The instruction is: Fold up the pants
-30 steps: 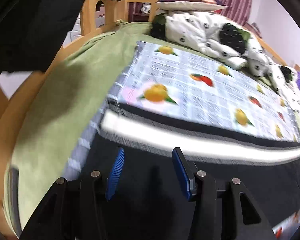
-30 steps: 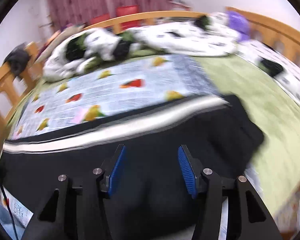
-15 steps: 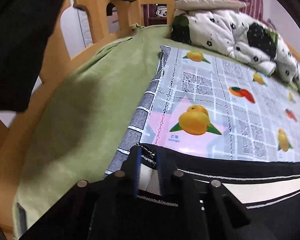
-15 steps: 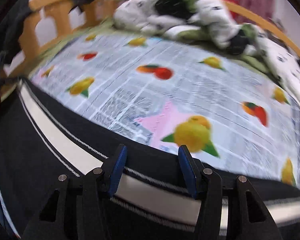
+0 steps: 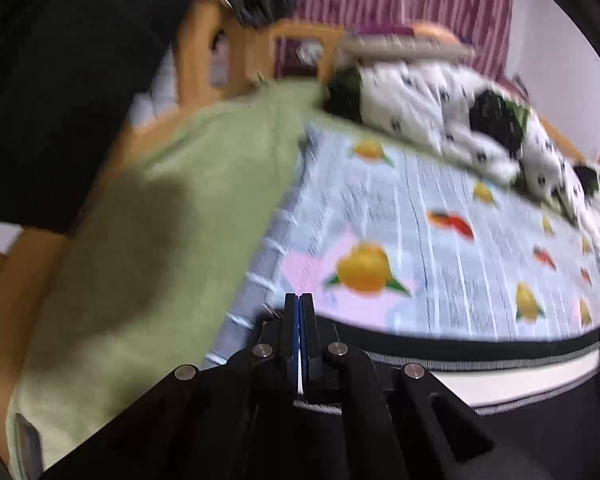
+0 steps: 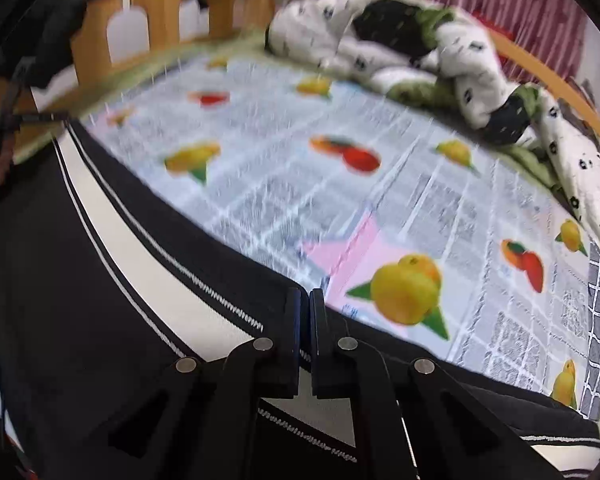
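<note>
The black pants (image 5: 540,432) with a white side stripe lie along the near edge of a fruit-print mat (image 5: 440,240) on the bed. My left gripper (image 5: 299,312) is shut on the striped far edge of the pants near their left end. In the right wrist view, my right gripper (image 6: 305,308) is shut on the same striped edge of the pants (image 6: 80,300), further along. The stripe (image 6: 140,248) runs off to the left from it. Both views are motion-blurred.
A green sheet (image 5: 172,220) covers the bed left of the mat. A rumpled white and black quilt (image 5: 460,108) lies at the far side, also in the right wrist view (image 6: 420,52). Wooden bed rails (image 6: 148,20) stand behind, with dark clothes hung on them.
Both grippers went from open above the pants to shut on the striped edge: the left shut half a second ago, the right shut since. Both views have shifted.
</note>
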`<state>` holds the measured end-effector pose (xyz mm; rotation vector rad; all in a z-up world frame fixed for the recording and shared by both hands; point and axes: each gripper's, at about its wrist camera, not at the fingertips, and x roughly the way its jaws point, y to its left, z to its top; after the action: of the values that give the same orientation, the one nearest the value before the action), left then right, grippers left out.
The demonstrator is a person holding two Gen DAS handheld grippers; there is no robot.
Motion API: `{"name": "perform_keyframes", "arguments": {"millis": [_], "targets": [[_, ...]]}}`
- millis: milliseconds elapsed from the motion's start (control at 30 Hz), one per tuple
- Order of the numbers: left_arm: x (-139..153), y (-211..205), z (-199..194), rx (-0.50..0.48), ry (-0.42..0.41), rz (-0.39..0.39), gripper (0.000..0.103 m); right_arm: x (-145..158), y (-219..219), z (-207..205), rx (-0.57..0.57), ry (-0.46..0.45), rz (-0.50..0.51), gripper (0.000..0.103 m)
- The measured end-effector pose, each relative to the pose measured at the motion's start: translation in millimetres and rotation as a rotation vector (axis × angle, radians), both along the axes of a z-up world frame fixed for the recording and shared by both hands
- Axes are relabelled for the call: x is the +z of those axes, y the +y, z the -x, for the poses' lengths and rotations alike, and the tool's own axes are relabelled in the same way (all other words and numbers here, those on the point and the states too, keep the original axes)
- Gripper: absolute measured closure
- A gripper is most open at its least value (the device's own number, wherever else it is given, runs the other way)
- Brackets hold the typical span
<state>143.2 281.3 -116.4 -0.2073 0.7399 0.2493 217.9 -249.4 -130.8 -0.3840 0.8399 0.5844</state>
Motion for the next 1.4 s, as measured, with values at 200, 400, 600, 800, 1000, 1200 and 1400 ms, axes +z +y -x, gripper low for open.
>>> {"name": "perform_keyframes", "arguments": {"millis": [200,400,600,800,1000,1200,1400], "targets": [[-20.7,20.8,-11.2,-0.037,0.091,0.207,0.101,-26.2,5.5,-24.3,-0.053,0.050,-0.004,0.100],[-23.4,6.5,-0.9,-0.056,0.132,0.064,0.092,-25.3,2.5,-17.8,-0.054,0.046,-0.015,0.100],[-38.0,14.8,-22.7,-0.041,0.197,0.077,0.036,-24.2,7.0,-12.9,-0.059,0.037,0.021,0.100],[-19.1,13.6,-5.7,-0.049,0.048,0.081,0.083,-20.8,2.9,-6.3,-0.062,0.034,0.012,0.100],[-35.6,16.9,-22.7,0.008,0.104,0.062,0.084,-22.7,0.7,-18.9,-0.086,0.061,-0.044,0.100],[-29.8,-5.0,-20.4,0.058,0.165,-0.061,0.048,-26.4,-3.1,-20.4,-0.141,0.082,-0.054,0.094],[-5.7,-29.9,17.5,-0.038,0.069,-0.044,0.042,-3.1,-71.0,-3.0,-0.236,-0.034,0.016,0.049]]}}
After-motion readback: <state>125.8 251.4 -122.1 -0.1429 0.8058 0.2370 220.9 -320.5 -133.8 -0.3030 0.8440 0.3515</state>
